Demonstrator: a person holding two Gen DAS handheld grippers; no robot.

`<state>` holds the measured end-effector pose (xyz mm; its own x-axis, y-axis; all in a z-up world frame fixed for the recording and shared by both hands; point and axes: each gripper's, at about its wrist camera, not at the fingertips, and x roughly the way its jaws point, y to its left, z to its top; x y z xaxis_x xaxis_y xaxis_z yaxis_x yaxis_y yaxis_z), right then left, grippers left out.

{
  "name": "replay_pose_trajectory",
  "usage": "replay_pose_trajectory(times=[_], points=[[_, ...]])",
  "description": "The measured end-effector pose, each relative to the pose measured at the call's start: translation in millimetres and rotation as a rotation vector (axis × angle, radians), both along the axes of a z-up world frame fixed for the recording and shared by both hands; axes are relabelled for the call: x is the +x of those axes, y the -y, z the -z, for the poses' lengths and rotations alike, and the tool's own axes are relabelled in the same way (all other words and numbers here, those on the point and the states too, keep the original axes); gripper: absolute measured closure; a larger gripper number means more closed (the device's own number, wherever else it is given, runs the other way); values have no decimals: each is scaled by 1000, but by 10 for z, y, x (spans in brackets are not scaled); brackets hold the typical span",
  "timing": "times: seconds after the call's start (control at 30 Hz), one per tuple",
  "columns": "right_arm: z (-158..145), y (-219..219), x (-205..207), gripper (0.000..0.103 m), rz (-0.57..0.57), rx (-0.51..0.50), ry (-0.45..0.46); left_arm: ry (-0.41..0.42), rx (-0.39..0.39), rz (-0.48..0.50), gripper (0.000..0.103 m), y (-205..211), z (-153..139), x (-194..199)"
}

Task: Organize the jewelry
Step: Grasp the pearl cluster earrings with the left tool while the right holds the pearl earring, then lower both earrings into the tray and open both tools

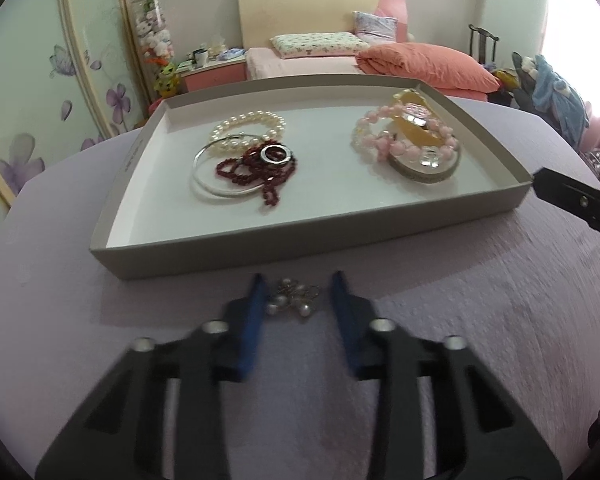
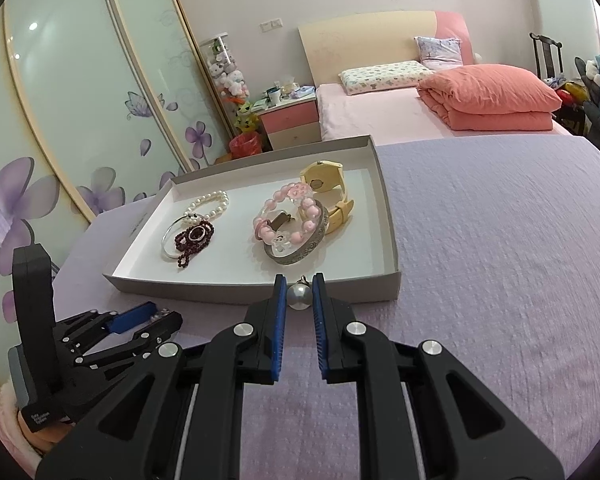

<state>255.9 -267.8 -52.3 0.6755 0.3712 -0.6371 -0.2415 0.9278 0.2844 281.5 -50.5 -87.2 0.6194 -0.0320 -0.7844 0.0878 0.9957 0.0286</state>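
A grey cardboard tray [image 1: 300,236] [image 2: 236,292] lies on the purple bedspread. It holds a pearl bracelet [image 1: 248,126] [image 2: 210,204], a silver bangle [image 1: 204,184] and dark red beads [image 1: 256,176] [image 2: 194,240] on the left, and a pink bead bracelet [image 1: 400,136] [image 2: 288,216], a yellow watch [image 2: 328,188] and an engraved silver bangle [image 2: 300,252] on the right. My left gripper [image 1: 298,292] [image 2: 140,316] is open around a small pearl brooch [image 1: 294,300] on the bedspread before the tray. My right gripper [image 2: 299,294] is shut on a large pearl pendant [image 2: 299,295] at the tray's near wall.
A bed with an orange folded quilt [image 2: 492,96] and a pink nightstand [image 2: 290,120] stand behind. Sliding wardrobe doors with purple flowers [image 2: 80,112] run along the left. The right gripper's tip [image 1: 568,196] shows by the tray's right corner in the left wrist view.
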Motion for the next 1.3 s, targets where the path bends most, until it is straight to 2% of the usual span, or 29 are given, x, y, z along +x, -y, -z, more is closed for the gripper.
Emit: replay_pose_trajectory(times=[0.03, 0.1, 0.4, 0.57, 0.73, 0.87, 1.3], points=[[-3, -13, -8, 89, -3, -1, 1, 0, -2, 5, 90, -3, 1, -8], [-14, -34, -29, 89, -8, -2, 3, -1, -16, 14, 94, -26, -6, -28], [-67, -127, -118, 89, -33, -3, 15, 27, -86, 28, 95, -291, -72, -277], [-171, -189, -192, 89, -42, -1, 39, 117, -128, 8, 95, -481, -383, -477], [-289, -244, -261, 89, -52, -2, 72, 229, -106, -17, 95, -583, -744, -649], [-349, -296, -281, 89, -61, -9, 81, 277, -76, -30, 95, -588, -896, -724], [-419, -451, -355, 89, -78, -28, 96, 281, -68, -51, 95, -635, -929, -797]])
